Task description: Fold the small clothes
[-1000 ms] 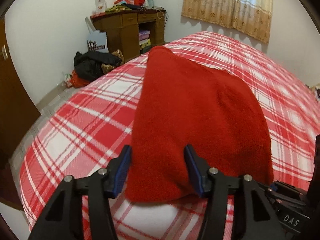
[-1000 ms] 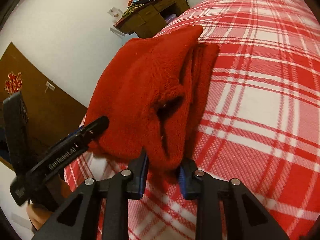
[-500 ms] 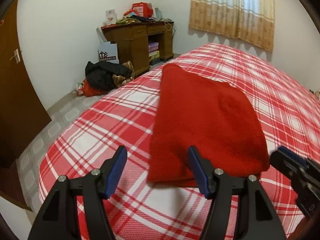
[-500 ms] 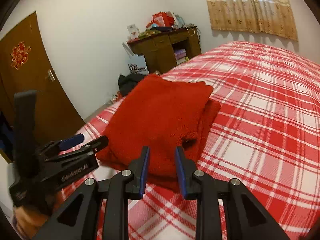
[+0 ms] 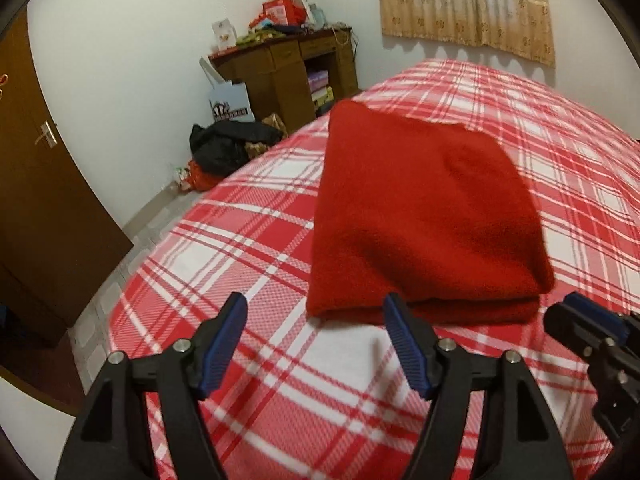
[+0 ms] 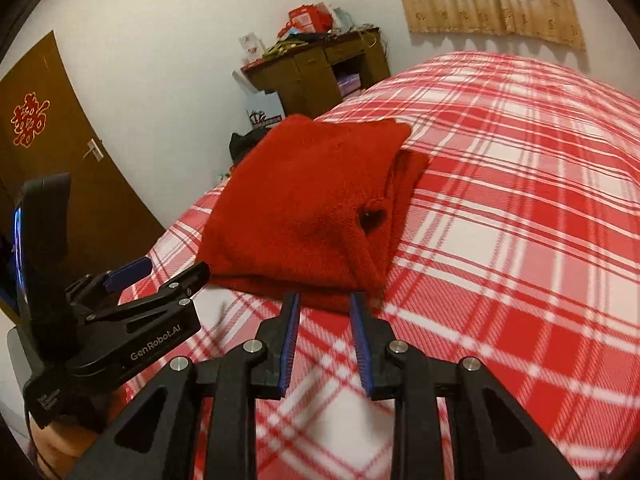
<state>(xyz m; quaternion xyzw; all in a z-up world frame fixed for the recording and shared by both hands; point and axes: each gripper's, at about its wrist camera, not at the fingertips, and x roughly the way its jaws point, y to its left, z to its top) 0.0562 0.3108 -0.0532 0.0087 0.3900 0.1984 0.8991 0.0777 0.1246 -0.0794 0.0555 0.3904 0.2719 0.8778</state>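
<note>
A red fleecy garment point(image 5: 424, 216) lies folded into a thick rectangle on the red-and-white plaid bed point(image 5: 280, 380). In the right wrist view the same garment point(image 6: 308, 208) shows a small dark hole near its right edge. My left gripper point(image 5: 316, 312) hovers just short of the garment's near edge, its jaws opening with nothing between them. My right gripper point(image 6: 325, 300) sits at the near edge too, jaws opening, and the cloth is free of its pads. Each gripper shows in the other's view: the left gripper point(image 6: 160, 272) at left, the right gripper point(image 5: 576, 316) at right.
A brown desk point(image 5: 288, 68) piled with clutter stands against the far wall, with a paper bag point(image 5: 230, 100) and a dark heap of clothes point(image 5: 228, 148) on the floor beside it. A brown door point(image 6: 68, 148) is at left. Curtains point(image 5: 468, 4) hang behind the bed.
Both grippers let go of the red garment and drew back from it. It dropped flat onto the bed as a folded stack, and both pairs of jaws stand wider now.
</note>
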